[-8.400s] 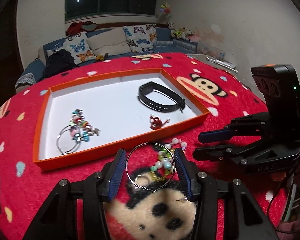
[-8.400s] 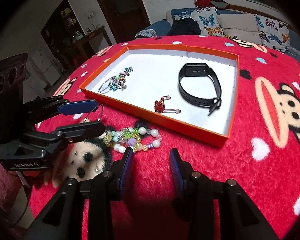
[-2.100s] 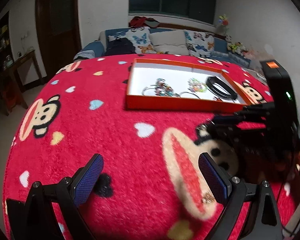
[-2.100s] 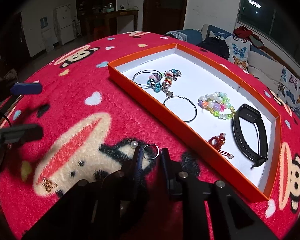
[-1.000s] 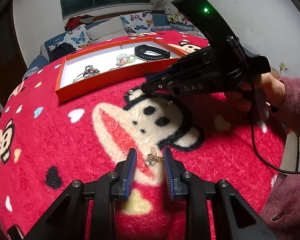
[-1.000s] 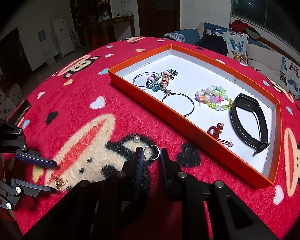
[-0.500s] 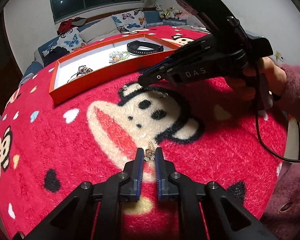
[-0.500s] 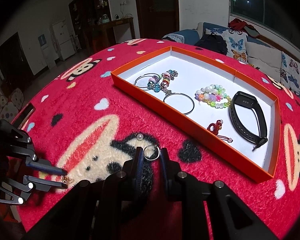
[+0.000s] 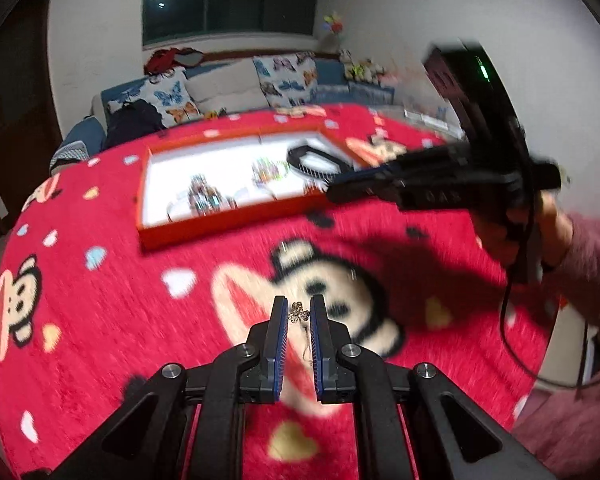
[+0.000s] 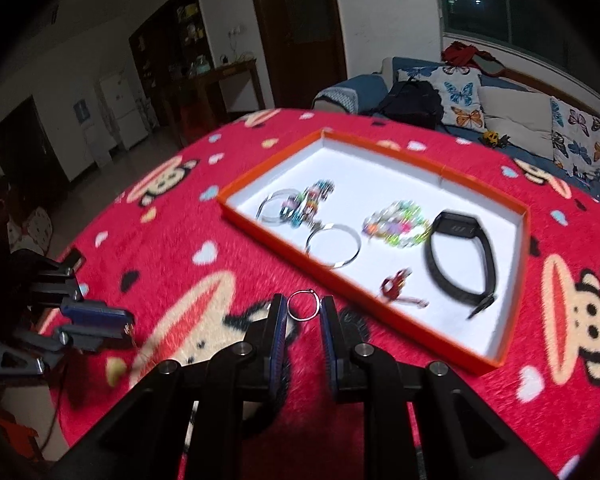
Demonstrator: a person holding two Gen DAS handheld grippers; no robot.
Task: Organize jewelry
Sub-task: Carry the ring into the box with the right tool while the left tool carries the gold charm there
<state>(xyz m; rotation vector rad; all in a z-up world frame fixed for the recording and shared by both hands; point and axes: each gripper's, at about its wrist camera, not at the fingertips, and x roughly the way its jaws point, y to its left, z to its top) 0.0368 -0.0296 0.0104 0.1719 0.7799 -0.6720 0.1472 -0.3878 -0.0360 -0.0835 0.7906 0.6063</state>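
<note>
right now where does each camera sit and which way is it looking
Left wrist: sits on the left hand-held gripper, looking across the red monkey cloth toward the orange tray and sofa; its fingers pinch a gold chain, and the person's right hand shows.
Right wrist: sits on the right hand-held gripper, looking over the tray toward the doorway; its fingers grip a small silver ring.
Shared: both show the tray, the black band and the other gripper.
</note>
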